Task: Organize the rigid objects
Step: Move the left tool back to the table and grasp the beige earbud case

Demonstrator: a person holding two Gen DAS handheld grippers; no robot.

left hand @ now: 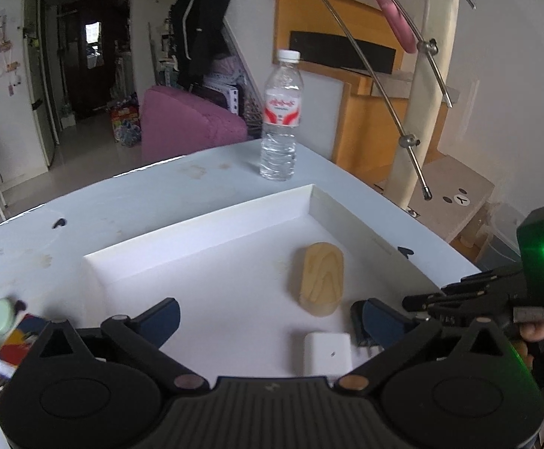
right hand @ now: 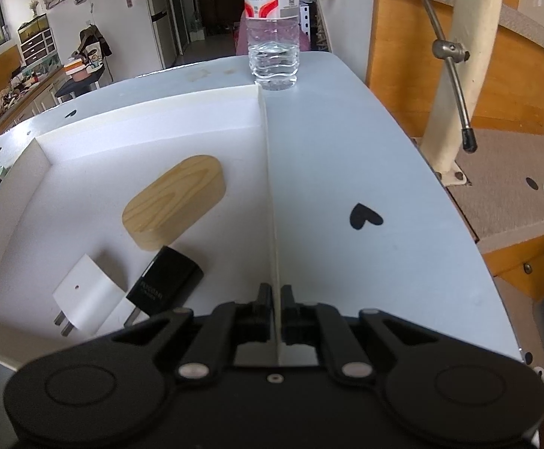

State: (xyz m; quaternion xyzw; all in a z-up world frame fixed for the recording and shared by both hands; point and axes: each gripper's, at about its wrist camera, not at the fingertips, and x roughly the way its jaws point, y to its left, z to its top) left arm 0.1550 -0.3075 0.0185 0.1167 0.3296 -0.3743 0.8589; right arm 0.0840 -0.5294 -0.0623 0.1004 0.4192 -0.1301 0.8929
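A white box point(left hand: 234, 220) lies open on the pale blue table point(left hand: 159, 187). Inside it lie a wooden oval block point(left hand: 320, 278), a white charger point(left hand: 327, 353) and a black charger point(right hand: 167, 284). My left gripper point(left hand: 268, 318) is open and empty, just above the box floor near the white charger. My right gripper point(right hand: 276, 299) is shut on the box's right wall point(right hand: 272, 187) at its near end. The right view also shows the block point(right hand: 176, 200) and the white charger point(right hand: 84, 292). The right gripper also shows at the right edge of the left wrist view point(left hand: 459, 299).
A water bottle point(left hand: 281, 116) stands on the table beyond the box's far corner, also in the right view point(right hand: 272, 26). A green round lid point(left hand: 0, 314) and colourful items lie left of the box. A stair railing point(left hand: 414, 112) stands right of the table.
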